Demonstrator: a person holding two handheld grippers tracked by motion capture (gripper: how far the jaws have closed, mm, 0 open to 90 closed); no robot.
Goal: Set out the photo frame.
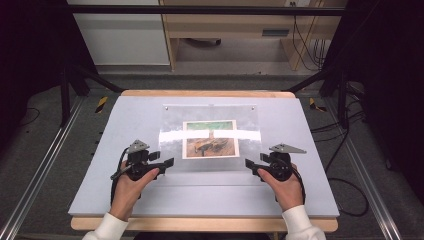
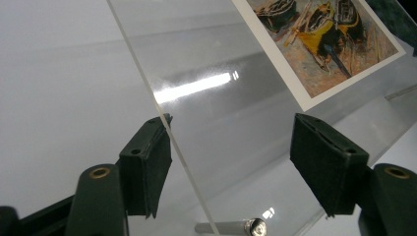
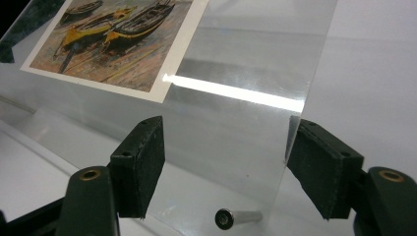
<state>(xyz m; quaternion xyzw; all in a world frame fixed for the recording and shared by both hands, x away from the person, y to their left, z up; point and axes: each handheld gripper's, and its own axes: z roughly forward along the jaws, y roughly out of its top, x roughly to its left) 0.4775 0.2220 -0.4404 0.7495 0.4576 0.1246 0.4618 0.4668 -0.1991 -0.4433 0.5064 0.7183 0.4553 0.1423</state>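
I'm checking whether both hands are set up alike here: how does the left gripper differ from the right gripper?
The left gripper sits at the clear sheet's near left corner, the right gripper at its near right corner. In the gripper views, the sheet's side edge runs past the left gripper's left jaw but meets the right gripper's right jaw. Both have open jaws straddling that edge, near the boat picture.

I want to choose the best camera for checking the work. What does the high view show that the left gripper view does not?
The high view shows the whole grey table, both hands, the right gripper and the far corners of the clear panel. The left gripper view shows a metal pin under the panel's near corner, and the panel edge beside one of the open jaws. Both show the left gripper, the panel and the boat picture.
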